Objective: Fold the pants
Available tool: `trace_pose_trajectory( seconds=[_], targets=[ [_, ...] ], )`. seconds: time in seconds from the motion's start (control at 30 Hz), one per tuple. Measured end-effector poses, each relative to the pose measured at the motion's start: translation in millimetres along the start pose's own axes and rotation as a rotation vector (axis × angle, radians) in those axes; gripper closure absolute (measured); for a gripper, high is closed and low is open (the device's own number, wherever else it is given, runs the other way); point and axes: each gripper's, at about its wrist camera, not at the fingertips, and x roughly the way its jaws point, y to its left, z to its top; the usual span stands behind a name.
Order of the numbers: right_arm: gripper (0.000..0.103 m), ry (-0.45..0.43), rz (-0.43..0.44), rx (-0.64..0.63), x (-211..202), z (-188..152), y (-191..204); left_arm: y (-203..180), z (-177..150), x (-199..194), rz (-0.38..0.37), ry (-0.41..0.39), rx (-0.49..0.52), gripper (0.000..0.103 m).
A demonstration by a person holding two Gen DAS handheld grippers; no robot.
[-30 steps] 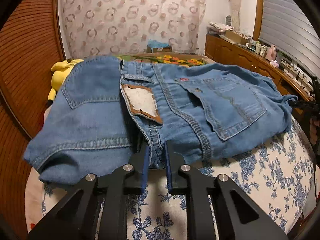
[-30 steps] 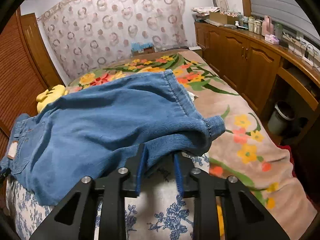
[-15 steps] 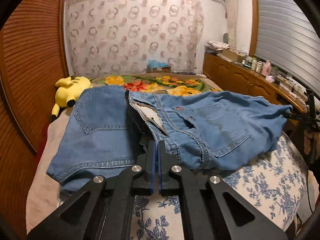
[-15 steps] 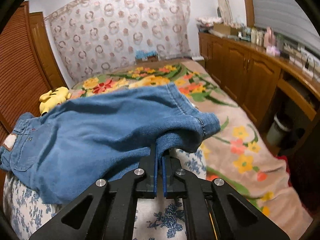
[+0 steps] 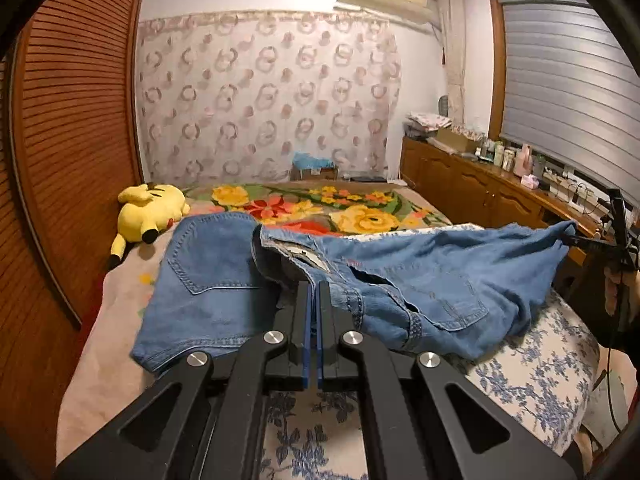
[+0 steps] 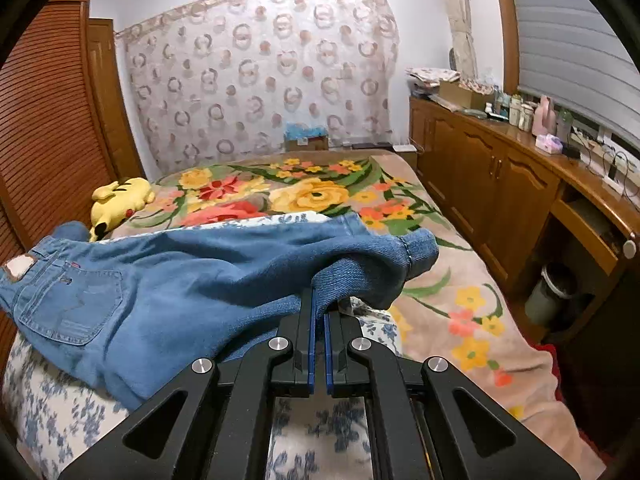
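Bed (image 5: pixel 120 320) fills both views: floral blanket at the far end, a blue-and-white floral pad (image 6: pixel 52 408) at the near end. The jeans (image 5: pixel 420 280) lie across that pad, back side up, both rear pockets and the waistband patch showing.

Progress, as I judge it: early to mid. The jeans look already doubled lengthwise, one leg stacked on the other, with the seat spread toward the left edge of the bed and the legs running right. No crosswise fold yet; the full length is still stretched between the two grippers. What's left: carry one end over the other, lay it down, flatten, maybe a second fold.

Left gripper (image 5: pixel 313 286): jaws pinched shut on denim at the seat/crotch seam, fabric bunching up at the tips. Right gripper (image 6: pixel 319 294): jaws closed on a ridge of denim near the hem end, cuff drooping past the tips to the right. Both ends appear lifted off the pad, and the middle sags back onto it.

In the left wrist view the right gripper's body is at the far right edge, with the hem end pulled toward it.

Clutter: yellow plush toy (image 5: pixel 150 210) sits at the left side of the bed beyond the waistband, clear of the jeans. Shouldn't interfere unless the fold goes that way.
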Motion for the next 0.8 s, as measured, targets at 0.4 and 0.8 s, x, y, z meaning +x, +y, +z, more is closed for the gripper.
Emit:
trace_pose_trajectory(
  seconds=[0.4,0.8],
  targets=[
    [0.100,-0.030,0.081,-0.062,-80.1,-43.0,6.5,25.5,-14.3,-78.5,0.027,-0.072,0.000,0.101],
    [0.100,0.098,0.137,-0.030,-77.6,-88.9,-18.6,43.4,-77.1,-85.0,0.061,0.083,-0.029,0.101]
  ],
)
